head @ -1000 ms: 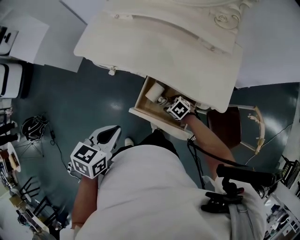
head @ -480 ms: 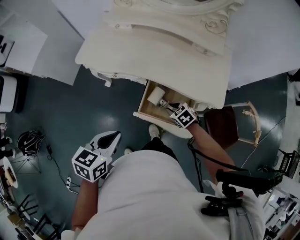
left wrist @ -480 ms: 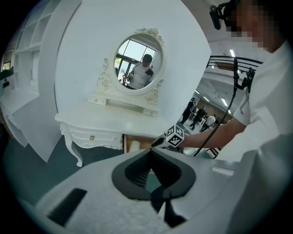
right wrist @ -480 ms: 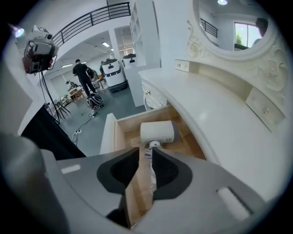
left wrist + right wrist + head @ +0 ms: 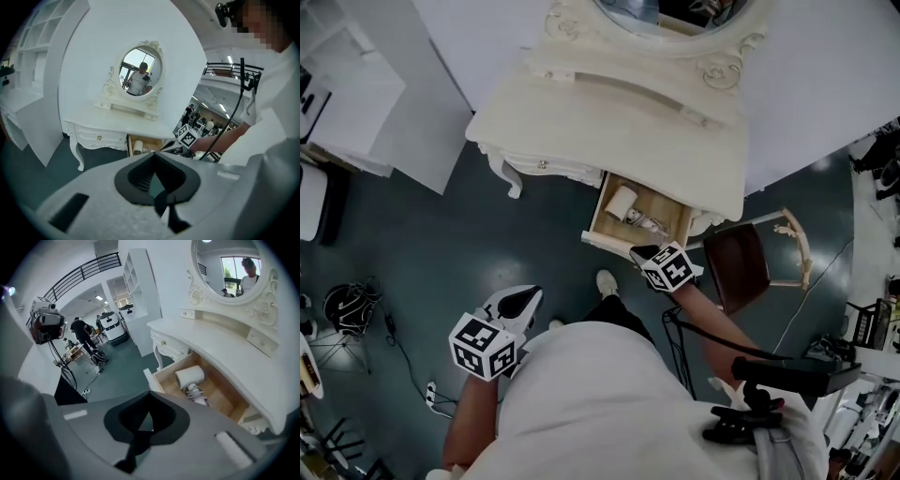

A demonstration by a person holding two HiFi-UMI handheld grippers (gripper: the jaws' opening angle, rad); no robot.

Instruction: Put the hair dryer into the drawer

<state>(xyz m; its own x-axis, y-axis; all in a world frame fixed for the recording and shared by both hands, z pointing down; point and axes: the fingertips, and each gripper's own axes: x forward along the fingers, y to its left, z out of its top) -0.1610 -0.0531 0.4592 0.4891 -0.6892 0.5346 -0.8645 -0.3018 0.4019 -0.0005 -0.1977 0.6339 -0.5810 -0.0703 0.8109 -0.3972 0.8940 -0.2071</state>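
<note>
Both shut and empty: left hand-held gripper (image 5: 530,295), and right hand-held gripper (image 5: 642,253), just closed, near drawer (image 5: 598,210) holding hair dryer (image 5: 623,202).

White dressing-table worktop (image 5: 619,122) has an oval mirror (image 5: 666,11) standing at its back edge. Below the top, one wooden drawer (image 5: 668,216) stands open, with the white hair dryer (image 5: 623,202) lying in its left end and its cord bunched just beside it. The dark teal floor (image 5: 534,234) carries the table's curved legs, a brown-seated chair (image 5: 739,265) just right of the drawer, and a cable with plug strip (image 5: 431,398) well off to the left.
</note>
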